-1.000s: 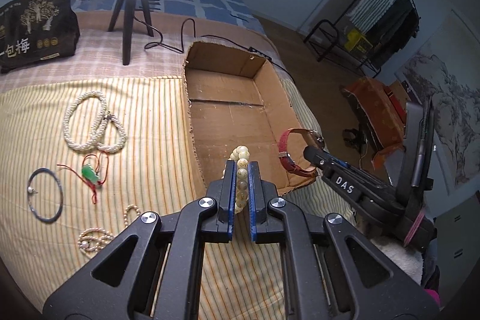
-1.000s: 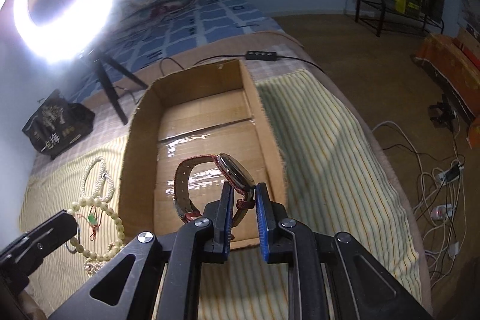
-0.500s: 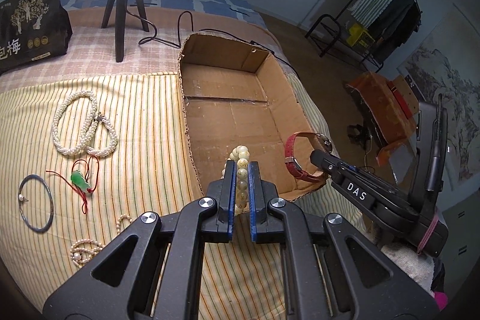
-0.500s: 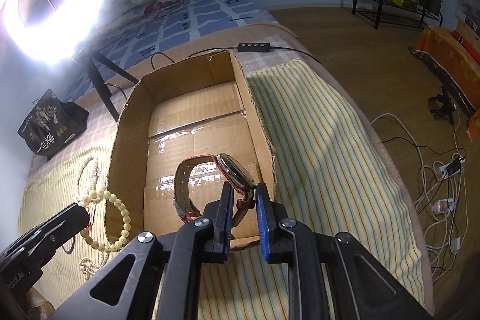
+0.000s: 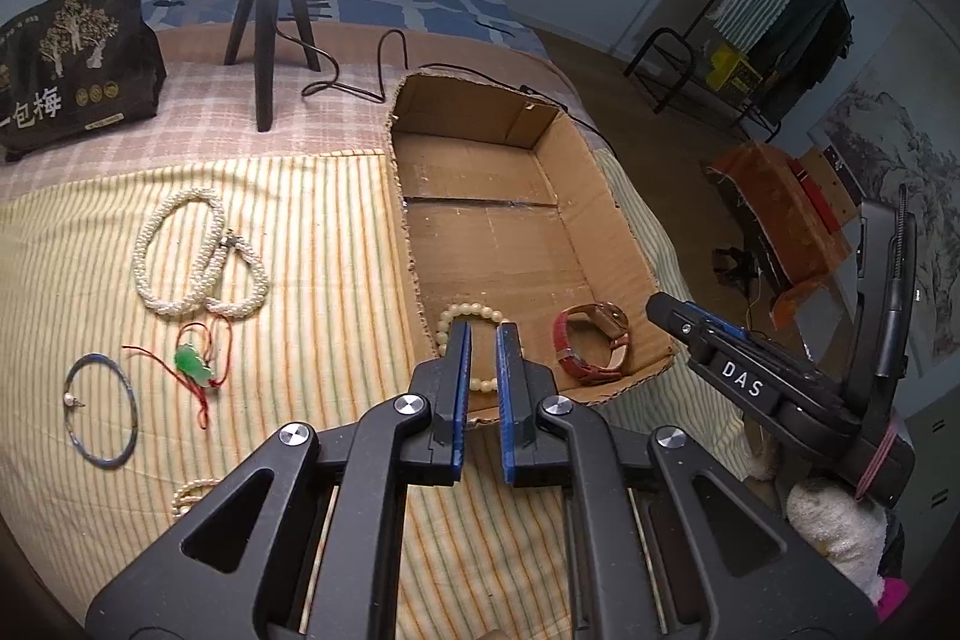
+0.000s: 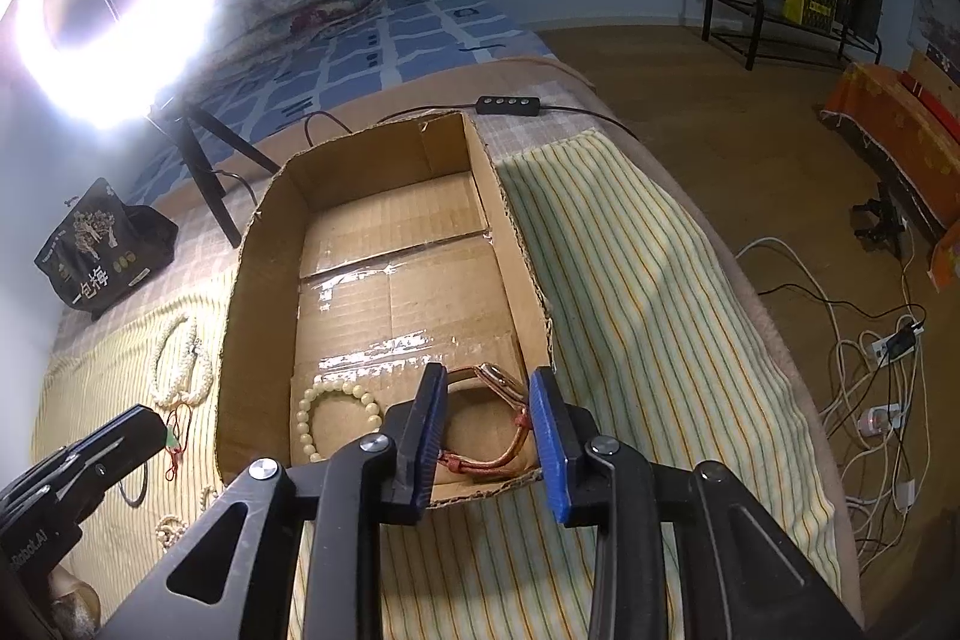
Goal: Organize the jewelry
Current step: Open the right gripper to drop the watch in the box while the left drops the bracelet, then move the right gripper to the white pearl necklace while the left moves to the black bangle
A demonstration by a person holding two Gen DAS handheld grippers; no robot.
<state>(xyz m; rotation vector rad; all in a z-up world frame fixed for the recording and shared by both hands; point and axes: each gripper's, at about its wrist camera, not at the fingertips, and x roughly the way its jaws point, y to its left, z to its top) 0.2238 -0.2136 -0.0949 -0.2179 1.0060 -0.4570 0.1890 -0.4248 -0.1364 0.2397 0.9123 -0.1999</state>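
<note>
Deposit step closing: the right gripper (image 6: 489,424), jaws opening, has nothing clamped, the red-strapped watch (image 6: 492,421) and bead bracelet (image 6: 336,415) lie in the cardboard box (image 6: 264,280); the left gripper (image 5: 480,376) stands slightly parted and empty, next fetching the pearl necklace (image 5: 192,256).

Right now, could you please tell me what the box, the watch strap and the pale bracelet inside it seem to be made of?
Box: corrugated cardboard, matte brown, fluted torn edges, glossy tape on the floor.
Watch strap: probably red leather, stitched-looking; material uncertain.
Pale bracelet: round cream beads, slightly glossy; stone, resin or bone, cannot tell which.
</note>
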